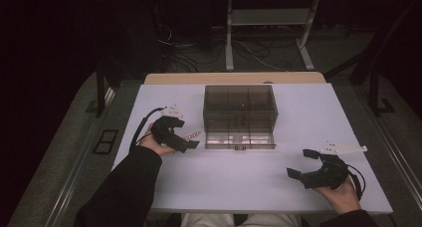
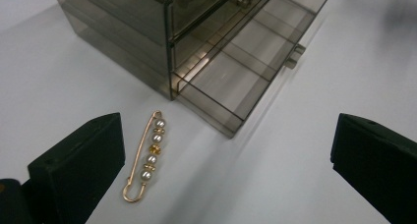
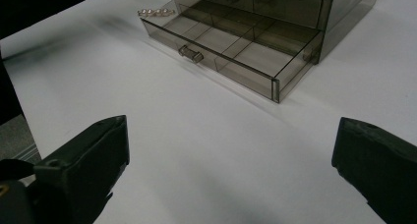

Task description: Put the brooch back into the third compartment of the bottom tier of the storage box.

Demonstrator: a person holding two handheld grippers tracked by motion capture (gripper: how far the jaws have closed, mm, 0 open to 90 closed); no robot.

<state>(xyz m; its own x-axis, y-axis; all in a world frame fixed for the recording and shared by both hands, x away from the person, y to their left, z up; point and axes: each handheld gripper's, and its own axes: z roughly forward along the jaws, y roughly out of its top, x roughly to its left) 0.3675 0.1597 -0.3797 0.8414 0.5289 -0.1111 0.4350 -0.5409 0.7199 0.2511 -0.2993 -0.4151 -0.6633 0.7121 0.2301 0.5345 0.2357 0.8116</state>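
- High view: a smoky clear drawer box (image 1: 240, 110) stands on the white table (image 1: 249, 187), set toward the far middle, with its bottom drawer (image 1: 240, 140) pulled out toward the person
- A gold pearl pin (image 1: 192, 135) lies flat on the table just left of the open drawer, its long axis slanting from near-left up to far-right, its far end toward the drawer's left corner
- The left gripper (image 1: 191, 145) is held in the person's left hand (image 1: 155, 145) just beside the pin, aimed right toward the box; its jaw gap cannot be judged from this angle
- The right gripper (image 1: 302, 163) sits in the right hand (image 1: 342, 194) at the near right of the table, well apart from the box, jaws spread and aimed left
- Left gripper view: the two black jaws stand wide apart with nothing between them
- The pin (image 2: 147, 155) lies close to the left jaw, not touching it; its long axis runs nearly along the gripper's line of sight, looped end nearest the camera, the other end pointing at the box's corner (image 2: 172, 89), five pearls strung along it
- The drawer (image 2: 246, 71), split into compartments, reaches out to the right
- Right gripper view: the jaws gape wide over bare table, holding nothing
- The drawer (image 3: 231, 52) faces the camera with its small handle (image 3: 191, 53) in front; the pin (image 3: 156, 12) shows small beside the drawer's far left corner, lying roughly crosswise
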